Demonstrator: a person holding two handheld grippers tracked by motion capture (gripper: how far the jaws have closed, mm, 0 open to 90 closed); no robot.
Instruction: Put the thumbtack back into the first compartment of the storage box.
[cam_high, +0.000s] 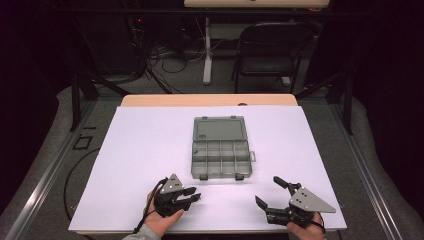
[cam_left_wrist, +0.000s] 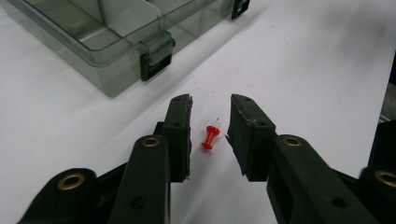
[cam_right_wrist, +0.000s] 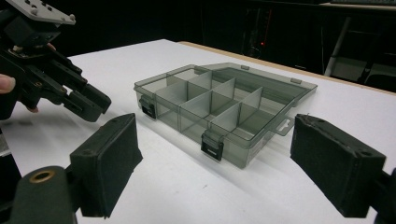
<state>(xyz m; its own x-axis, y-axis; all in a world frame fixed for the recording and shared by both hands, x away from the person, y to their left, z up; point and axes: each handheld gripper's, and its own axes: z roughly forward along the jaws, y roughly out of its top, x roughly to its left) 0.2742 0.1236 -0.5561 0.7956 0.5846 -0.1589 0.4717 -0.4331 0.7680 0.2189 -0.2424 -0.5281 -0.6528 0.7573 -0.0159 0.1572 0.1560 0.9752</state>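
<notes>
A small red push pin (cam_left_wrist: 210, 137) lies on the white sheet between the jaws of my left gripper (cam_left_wrist: 211, 99). The pads stand on either side of the pin without touching it, so this gripper is open. In the high view the left gripper (cam_high: 196, 193) sits at the near left, pointing right toward the tray's front edge. A clear grey compartment box (cam_high: 220, 141) with its lid folded back lies at the table's middle, its latches (cam_left_wrist: 156, 53) toward me. My right gripper (cam_high: 267, 190) rests at the near right, jaws wide open and holding nothing, facing the box (cam_right_wrist: 210, 100).
A white sheet (cam_high: 150, 150) covers the tabletop. The box compartments (cam_right_wrist: 187, 105) look bare. In the right gripper view the left gripper (cam_right_wrist: 88, 105) stands to the box's left. A black chair (cam_high: 270, 50) and cables lie beyond the far edge.
</notes>
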